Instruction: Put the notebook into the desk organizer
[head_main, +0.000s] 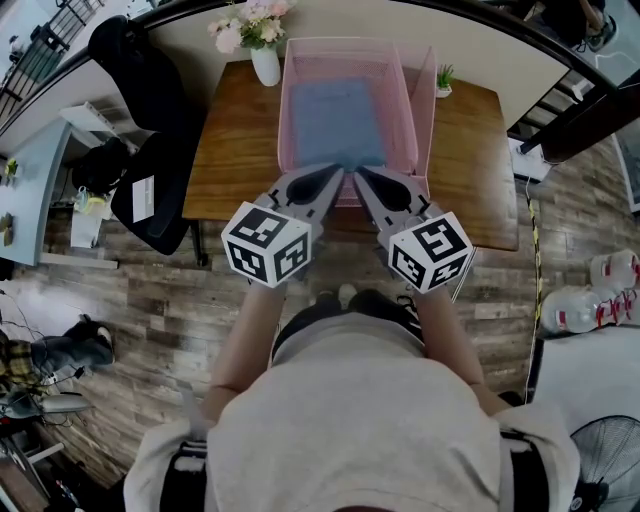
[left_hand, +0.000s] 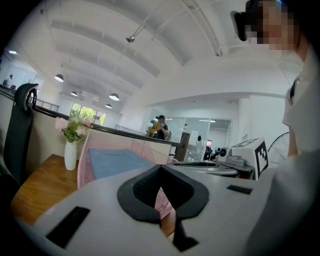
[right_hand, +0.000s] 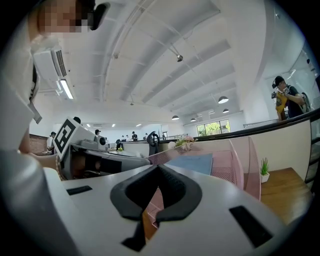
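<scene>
Brown wooden tabletop (head_main: 225, 150) fills my head view, carrying a pink wire-mesh desk organizer tray (head_main: 425, 100). Flat inside it lies the thin blue notebook (head_main: 340, 120), so the task looks done from here. My left gripper (head_main: 338, 176) and right gripper (head_main: 360, 176) sit side by side at the tray's near rim, each with its jaws pressed together and nothing between them. I judge the notebook light, smooth-covered and a little bendy. If I had to lift it, I'd pinch one edge near the spine.
</scene>
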